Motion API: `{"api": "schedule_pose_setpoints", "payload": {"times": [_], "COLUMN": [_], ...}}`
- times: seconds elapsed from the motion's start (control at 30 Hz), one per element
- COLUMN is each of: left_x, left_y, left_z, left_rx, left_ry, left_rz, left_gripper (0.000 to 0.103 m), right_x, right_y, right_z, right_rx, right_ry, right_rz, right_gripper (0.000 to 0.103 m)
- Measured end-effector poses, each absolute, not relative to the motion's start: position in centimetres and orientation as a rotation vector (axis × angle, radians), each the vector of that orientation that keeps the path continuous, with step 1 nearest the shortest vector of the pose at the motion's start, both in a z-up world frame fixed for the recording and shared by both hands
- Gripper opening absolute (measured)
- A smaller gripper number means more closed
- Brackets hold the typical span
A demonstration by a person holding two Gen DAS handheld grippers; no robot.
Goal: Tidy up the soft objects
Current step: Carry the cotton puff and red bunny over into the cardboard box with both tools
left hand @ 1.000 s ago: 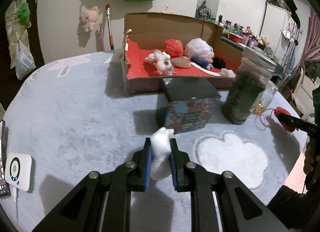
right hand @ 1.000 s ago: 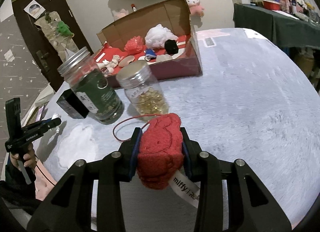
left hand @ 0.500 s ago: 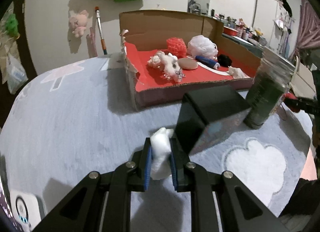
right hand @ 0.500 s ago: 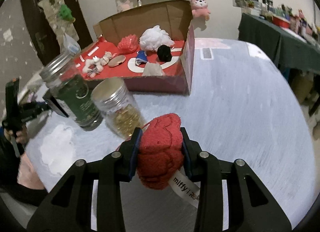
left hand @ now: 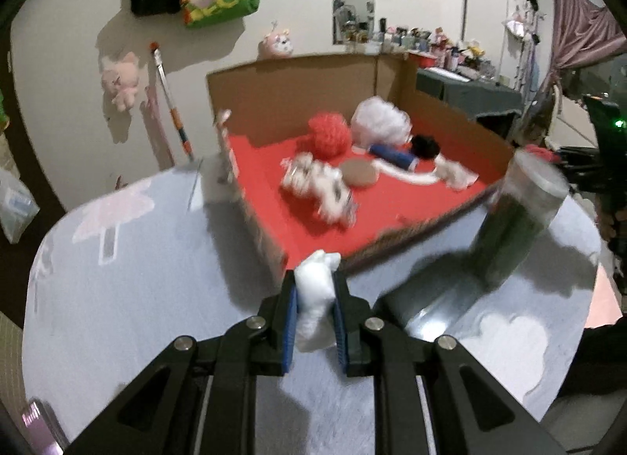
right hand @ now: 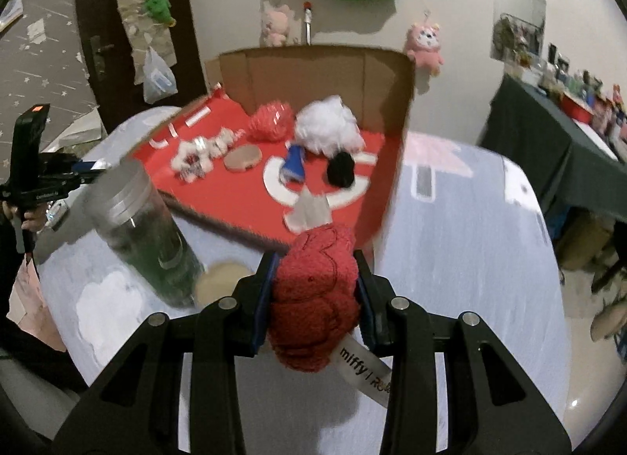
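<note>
In the left wrist view we are now far closer to the cardboard box (left hand: 395, 196) than a second ago: its red floor fills the middle of the picture, the patterned dark box that stood ahead of us has slid under the fingers at 5 o'clock, and the green jar (left hand: 513, 220) leans in blurred at 3 o'clock. Our left hand-held gripper (left hand: 315, 310) is clamped on the white soft toy (left hand: 313, 298), its blue pads pressed in on both sides, and the toy's pale, lumpy top pokes out just short of the box's near wall. Inside the box lie a red pom-pom (left hand: 328, 134), a white fluffy ball (left hand: 382, 122), a blue roll, a black puff and a small white plush, all smeared by motion. In the right wrist view we have likewise drawn nearer to the box (right hand: 309, 75), which now sits at 12 o'clock straight ahead; the small jar of yellow capsules has dropped to a blurred lid at 9 o'clock beside the fingers, next to the green jar (right hand: 141, 231). Our right hand-held gripper (right hand: 313, 298) is squeezed onto the red knitted toy (right hand: 315, 298), a rough, bumpy lump bulging above and below the pads, with a white "miffy" tag hanging at 5 o'clock. The toy hangs over the grey bench (right hand: 470, 259), just before the box's near right corner.
</note>
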State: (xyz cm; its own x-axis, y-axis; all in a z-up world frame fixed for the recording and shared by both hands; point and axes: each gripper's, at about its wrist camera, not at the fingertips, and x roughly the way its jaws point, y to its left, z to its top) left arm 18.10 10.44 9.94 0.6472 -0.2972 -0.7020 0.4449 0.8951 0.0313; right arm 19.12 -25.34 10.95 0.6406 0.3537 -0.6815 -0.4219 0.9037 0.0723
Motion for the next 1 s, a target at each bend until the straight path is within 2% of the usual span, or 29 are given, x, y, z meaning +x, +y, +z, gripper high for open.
{"api": "schedule_pose_setpoints", "payload": {"times": [0.3, 0.63, 1.0], "left_x": [21.6, 26.4, 29.7], "left_y": [3.8, -2.6, -3.7], "left_z": [11.5, 9.3, 7.1], "left_rx": [0.201, 0.286, 0.329], "left_ry": [0.821, 0.998, 1.119], "left_rz": [-0.569, -0.625, -0.589], "left_gripper": [0.017, 0.017, 0.017], "right_x": [24.0, 32.8, 35.3], "right_y": [-21.9, -18.3, -15.9], "right_z": [13.4, 9.4, 7.0], "right_rx": [-0.077, 0.016, -0.032], "right_ry": [0.762, 1.036, 1.193], "right_rz": [0.547, 0.583, 0.597], "right_gripper": [0.035, 0.035, 0.035]}}
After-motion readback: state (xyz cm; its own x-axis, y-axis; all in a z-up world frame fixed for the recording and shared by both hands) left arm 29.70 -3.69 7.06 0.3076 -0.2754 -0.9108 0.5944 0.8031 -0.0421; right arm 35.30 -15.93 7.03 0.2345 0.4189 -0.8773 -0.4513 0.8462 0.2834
